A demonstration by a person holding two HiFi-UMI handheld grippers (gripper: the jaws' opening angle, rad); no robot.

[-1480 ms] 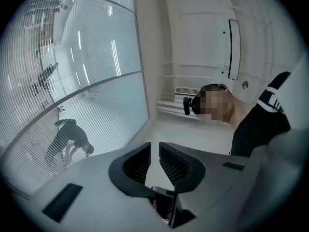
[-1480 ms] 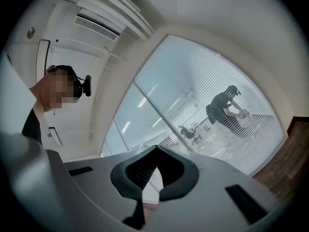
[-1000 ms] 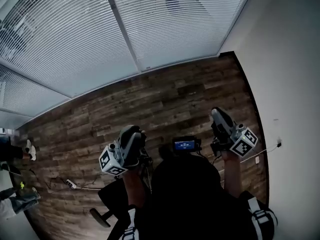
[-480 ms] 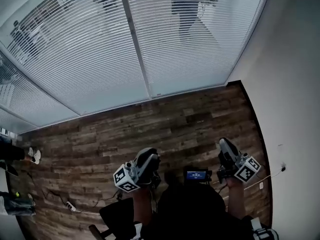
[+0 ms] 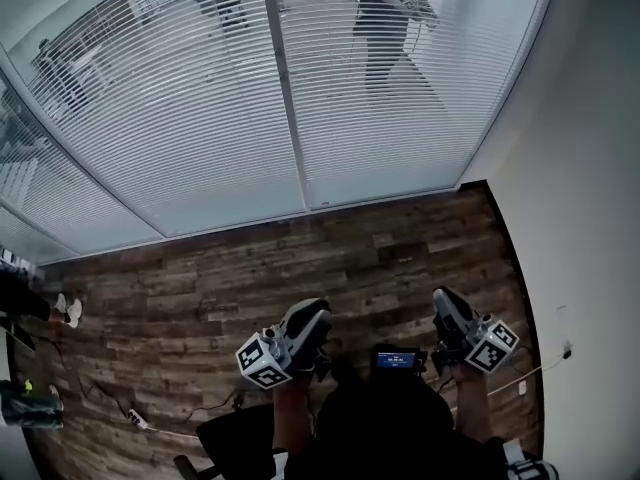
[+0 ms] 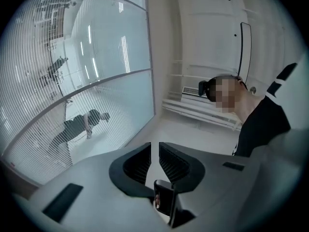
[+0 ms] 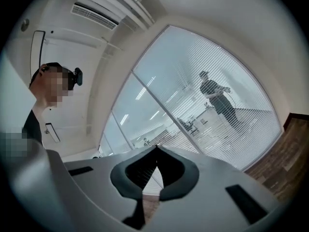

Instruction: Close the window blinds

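Above the wood-plank floor [image 5: 330, 258], the window blinds [image 5: 180, 108] hang across the glass wall ahead. Their slats are tilted open, so we can see a person [image 5: 392, 18] beyond. We hold both grippers low, well apart from the blinds. Left gripper [image 5: 312, 320]: jaws drawn together, only a slit between them, gripping nothing. Right gripper [image 5: 447, 303]: jaw tips meet, empty.

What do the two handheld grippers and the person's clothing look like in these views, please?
Both the left gripper and the right gripper have grey shells with black ribbed jaw pads. Each carries a white cube printed with black square markers. The person wears a black top with white shoulder stripes.
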